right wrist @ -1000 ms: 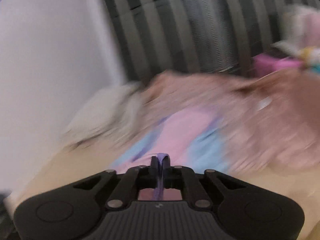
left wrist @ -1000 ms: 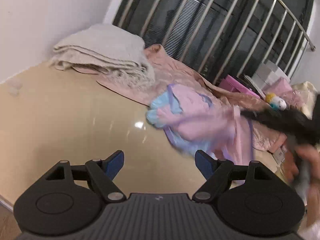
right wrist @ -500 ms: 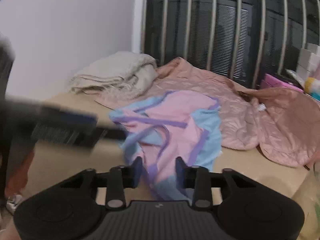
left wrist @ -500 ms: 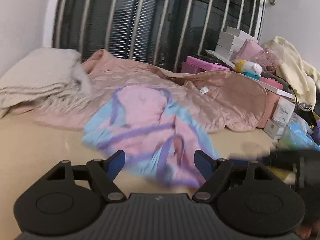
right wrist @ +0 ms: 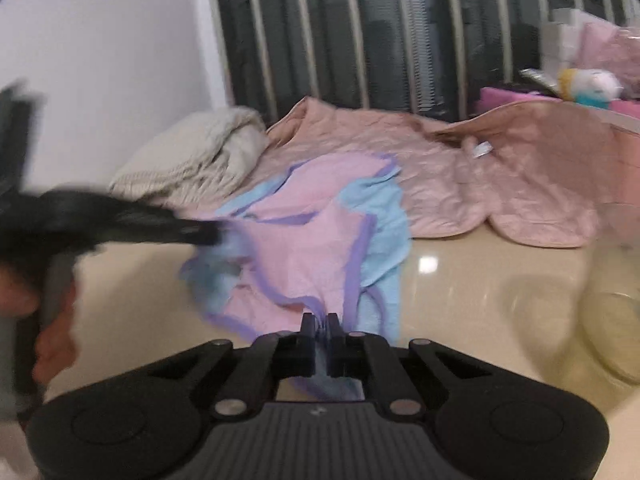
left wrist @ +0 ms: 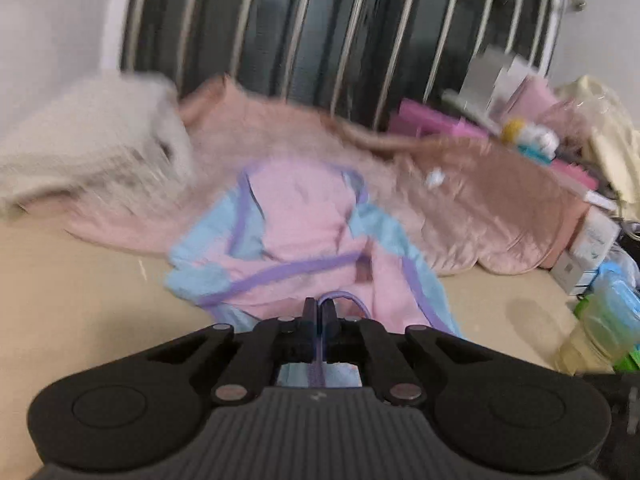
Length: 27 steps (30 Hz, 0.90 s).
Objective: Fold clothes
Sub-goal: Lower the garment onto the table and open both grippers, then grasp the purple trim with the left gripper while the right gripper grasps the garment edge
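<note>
Soft cloth garment [right wrist: 304,240] on glossy, smooth tabletop [right wrist: 460,280].

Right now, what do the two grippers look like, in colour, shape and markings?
Both look the same. The left gripper and the right gripper each have a matte black body with a ribbed grey centre panel bearing a small pale logo. A round black disc sits on each side, and black linkage arms with silver rivets lead to two dark blue fingers. No cables show.
</note>
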{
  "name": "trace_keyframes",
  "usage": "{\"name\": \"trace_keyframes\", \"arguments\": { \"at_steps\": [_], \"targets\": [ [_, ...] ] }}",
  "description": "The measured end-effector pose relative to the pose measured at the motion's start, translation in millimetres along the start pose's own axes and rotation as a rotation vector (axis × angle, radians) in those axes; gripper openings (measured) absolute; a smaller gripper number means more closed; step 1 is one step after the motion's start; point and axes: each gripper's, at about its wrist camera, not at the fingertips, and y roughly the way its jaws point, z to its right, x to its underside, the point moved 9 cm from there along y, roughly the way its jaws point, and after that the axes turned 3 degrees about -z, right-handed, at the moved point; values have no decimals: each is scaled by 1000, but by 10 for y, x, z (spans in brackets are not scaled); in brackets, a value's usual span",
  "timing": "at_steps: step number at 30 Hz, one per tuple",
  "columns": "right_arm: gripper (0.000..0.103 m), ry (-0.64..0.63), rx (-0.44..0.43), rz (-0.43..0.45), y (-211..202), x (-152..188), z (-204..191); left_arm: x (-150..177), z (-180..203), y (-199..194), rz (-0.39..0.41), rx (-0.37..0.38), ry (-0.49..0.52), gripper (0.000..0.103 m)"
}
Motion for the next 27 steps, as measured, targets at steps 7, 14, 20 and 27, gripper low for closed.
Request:
{"name": "trace_keyframes", "arguments": {
  "at_steps": [7,14,20,27],
  "targets": [
    [22,-32,-35,80,-775,53,-219,399,65,-995,74,-78,80,1],
    [37,-338,-40,76,-783,410,-875,606,-41,-924,36,-102,20,1],
    [37,-543,99,171,-352,436,-1294,570,-10,-998,68,-94,23,1],
    [36,-489,141,209,-125,267,-1314,654,-168,-978,56,-110,-27,1]
  ]
}}
